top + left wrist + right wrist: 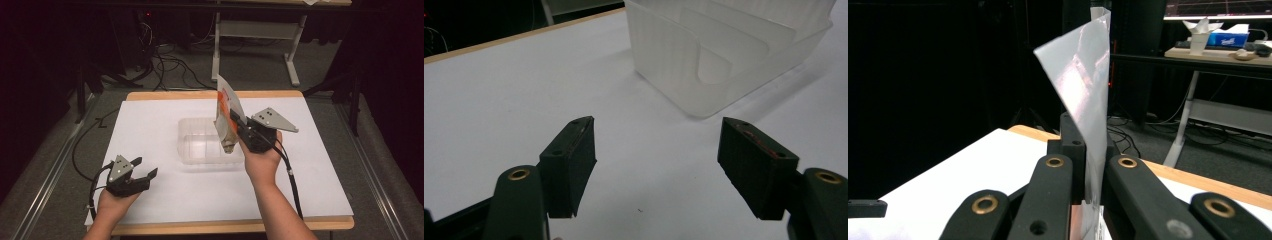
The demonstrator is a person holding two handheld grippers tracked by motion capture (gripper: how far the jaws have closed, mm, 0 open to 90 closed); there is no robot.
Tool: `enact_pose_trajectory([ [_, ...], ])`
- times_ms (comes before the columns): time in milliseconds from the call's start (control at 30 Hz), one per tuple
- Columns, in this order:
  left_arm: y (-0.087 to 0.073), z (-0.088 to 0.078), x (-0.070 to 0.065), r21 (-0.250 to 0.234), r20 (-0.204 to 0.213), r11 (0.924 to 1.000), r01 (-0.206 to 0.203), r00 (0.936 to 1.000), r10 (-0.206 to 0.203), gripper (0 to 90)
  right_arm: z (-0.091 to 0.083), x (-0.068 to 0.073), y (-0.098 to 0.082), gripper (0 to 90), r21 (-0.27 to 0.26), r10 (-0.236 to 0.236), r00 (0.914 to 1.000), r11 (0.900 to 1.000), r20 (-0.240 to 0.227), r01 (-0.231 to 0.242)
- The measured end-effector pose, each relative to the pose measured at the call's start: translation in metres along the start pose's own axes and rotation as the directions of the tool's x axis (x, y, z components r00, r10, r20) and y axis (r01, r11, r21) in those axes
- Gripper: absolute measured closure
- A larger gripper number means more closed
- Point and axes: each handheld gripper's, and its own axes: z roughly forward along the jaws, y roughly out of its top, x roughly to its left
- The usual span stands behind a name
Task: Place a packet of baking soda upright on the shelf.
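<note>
Pouch (227, 117) pinched in right gripper (239, 131), mid-frame above clear bin (200, 150); left gripper (145, 169) spread, idle; next: lower pouch in.

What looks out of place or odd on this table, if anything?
Nothing is spilled or broken. The one unusual sight is the foil pouch, pinched in the right gripper and held in the air, tilted above the clear plastic bin. The left gripper rests open on the white table.

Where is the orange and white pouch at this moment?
In the high view, the pouch stands clamped in the right hand-held gripper, above the clear plastic container's right end.
</note>
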Motion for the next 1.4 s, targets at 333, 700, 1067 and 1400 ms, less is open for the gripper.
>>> enact_pose_trajectory([
  [333,0.001,0.0,0.0,-0.004,0.005,1.0,-0.004,1.0,0.004,31.9,0.025,0.015,-0.007,90.0,0.03,-0.029,0.9996,0.999,0.003,0.029],
  [700,0.001,0.001,-0.001,-0.004,0.015,1.0,-0.007,0.9999,0.007,31.8,0.044,0.016,-0.016,90.0,0.065,-0.061,0.9974,0.996,0.038,0.058],
  [1067,0.001,0.001,-0.001,-0.004,0.016,1.0,-0.008,0.9998,0.008,31.9,0.058,0.013,-0.024,90.0,0.096,-0.071,0.9953,0.993,0.065,0.065],
  [1400,0.001,0.002,-0.001,-0.007,0.017,0.9999,-0.008,0.9998,0.008,31.9,0.071,0.016,-0.034,90.0,0.111,-0.087,0.9938,0.991,0.069,0.079],
])
